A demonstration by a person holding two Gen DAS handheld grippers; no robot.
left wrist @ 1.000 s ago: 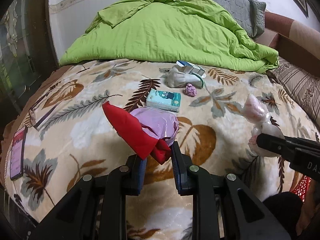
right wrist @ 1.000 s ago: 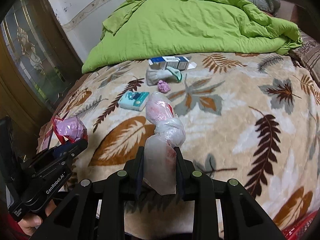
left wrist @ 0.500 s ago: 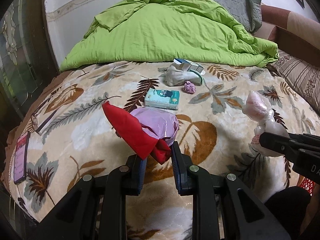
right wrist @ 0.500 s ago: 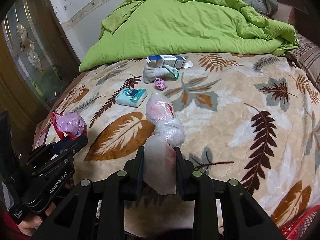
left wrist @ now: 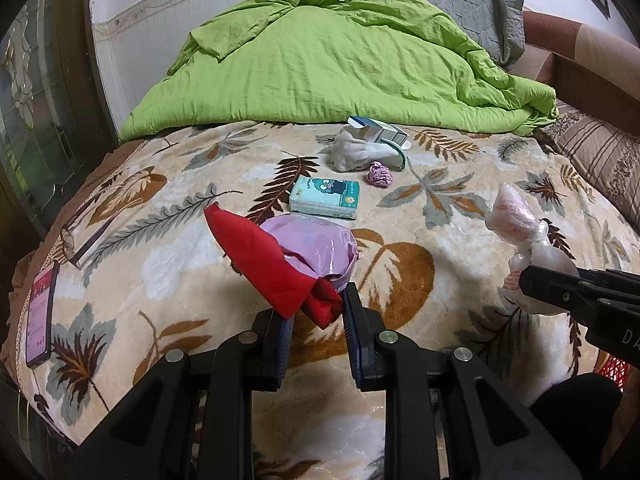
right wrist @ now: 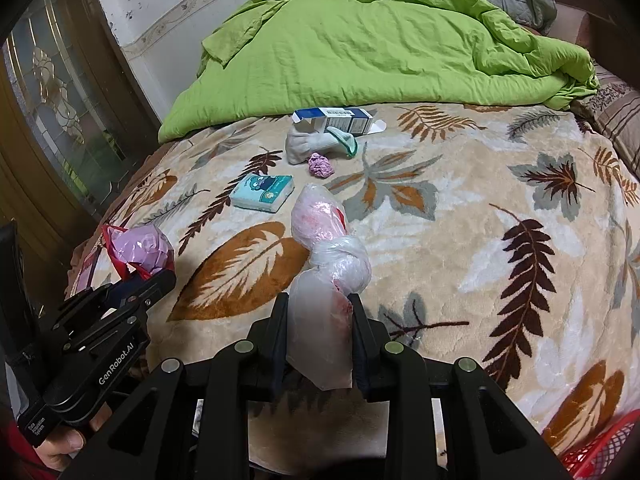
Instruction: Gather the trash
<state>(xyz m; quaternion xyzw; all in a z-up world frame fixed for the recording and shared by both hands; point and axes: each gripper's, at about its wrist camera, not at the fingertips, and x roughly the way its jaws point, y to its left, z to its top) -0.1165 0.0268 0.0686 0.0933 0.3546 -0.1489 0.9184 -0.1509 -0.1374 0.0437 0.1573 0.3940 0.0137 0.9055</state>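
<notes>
Over the leaf-print bed [left wrist: 400, 264], the left tool [left wrist: 314, 312] is clamping a red-and-pink bag [left wrist: 296, 260] and the right tool [right wrist: 320, 320] a knotted clear bag [right wrist: 324, 248], while the crumpled purple wrapper [left wrist: 380, 174] and empty carton [left wrist: 378, 130] are waiting uncollected.

lime-green duvet [left wrist: 340, 68], beige blanket [left wrist: 440, 208] w/ brown & grey leaves, red/lilac bag [left wrist: 288, 264], teal tissue pack [left wrist: 326, 197]

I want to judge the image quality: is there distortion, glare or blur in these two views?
Left wrist view: strong fisheye bending, dark corners, a small sheen on the pink bag, which throws a soft shadow on the leaf-print blanket. Right wrist view: same bending, sharp centre, blurred red basket at the edge.
</notes>
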